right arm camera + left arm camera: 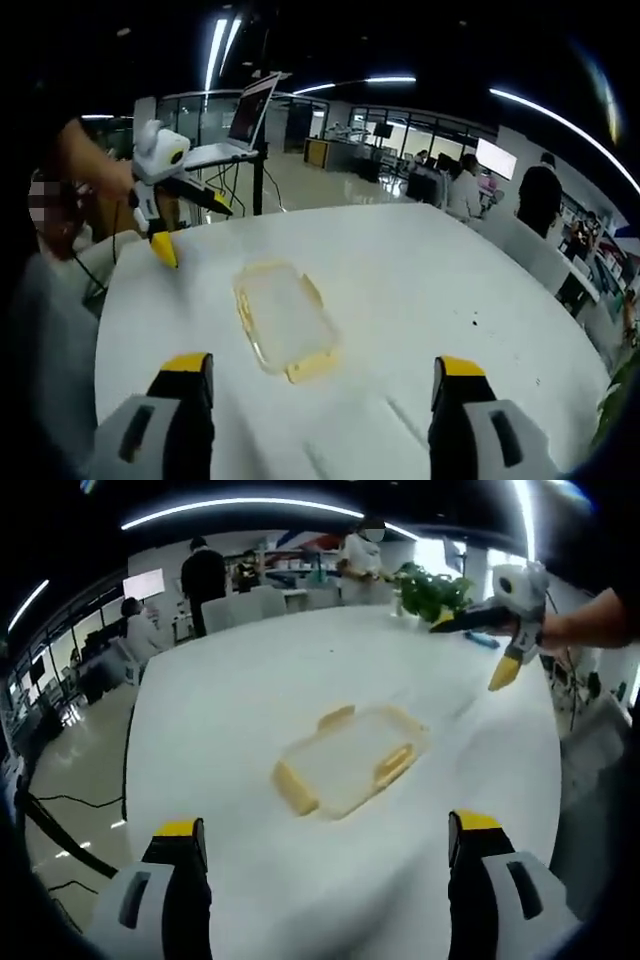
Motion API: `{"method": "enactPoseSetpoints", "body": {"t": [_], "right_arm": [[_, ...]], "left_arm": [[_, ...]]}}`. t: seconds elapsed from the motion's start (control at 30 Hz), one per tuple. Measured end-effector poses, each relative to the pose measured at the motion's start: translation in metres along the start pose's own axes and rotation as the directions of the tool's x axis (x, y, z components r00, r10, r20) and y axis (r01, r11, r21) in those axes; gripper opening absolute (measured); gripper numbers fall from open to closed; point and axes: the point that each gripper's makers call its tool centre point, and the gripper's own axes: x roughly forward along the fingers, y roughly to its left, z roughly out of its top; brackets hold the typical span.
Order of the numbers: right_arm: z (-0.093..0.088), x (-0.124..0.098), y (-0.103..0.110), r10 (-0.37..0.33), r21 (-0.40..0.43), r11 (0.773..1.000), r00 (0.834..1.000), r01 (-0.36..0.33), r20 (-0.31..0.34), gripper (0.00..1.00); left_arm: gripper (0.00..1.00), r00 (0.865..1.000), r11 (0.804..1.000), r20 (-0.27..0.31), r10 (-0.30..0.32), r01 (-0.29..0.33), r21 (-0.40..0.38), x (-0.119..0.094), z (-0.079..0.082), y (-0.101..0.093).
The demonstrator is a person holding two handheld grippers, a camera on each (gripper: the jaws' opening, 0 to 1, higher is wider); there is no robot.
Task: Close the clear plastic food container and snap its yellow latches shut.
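Two yellow-tipped jaws rise wide apart at the bottom of each view, so the left claw (328, 830) and the right claw (327, 368) both stand released, grasping nothing and hovering above the white worktop (250, 710). Just past them, near the worktop's middle, lies the one clear plastic food container (350, 760), flat and well apart from both claws; whether anything is inside cannot be told. The left gripper view shows three yellow latches (392, 765) along its edges, while the right gripper view shows most plainly one at its near end. Farther off, the left gripper view catches the right claw entering from the right in a person's hand, and beyond it a green plant (432, 590) at the far edge. The right gripper view instead shows an open laptop (240, 130) on a stand and several people seated in the office behind.
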Motion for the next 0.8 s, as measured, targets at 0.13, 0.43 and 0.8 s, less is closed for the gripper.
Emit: {"method": "enactPoseSetpoints", "body": {"t": [0.13,0.43,0.8], "right_arm": [[0.0,0.007,0.0,0.026,-0.011,1.0,1.0,-0.026,-0.01,0.91],[0.008,0.021,0.002,0.088,-0.046,0.995,0.996,-0.089,-0.015,0.92],[0.017,0.031,0.008,0.166,-0.086,0.982,0.986,-0.167,-0.024,0.93]], "left_arm": [[0.99,0.999,0.998,0.004,-0.047,0.047,-0.036,0.0,0.003,0.0],[0.99,0.996,0.996,-0.039,-0.082,0.084,0.034,0.009,0.005,0.003],[0.99,0.987,0.986,-0.106,-0.122,0.133,0.098,0.015,0.0,0.007]]}}
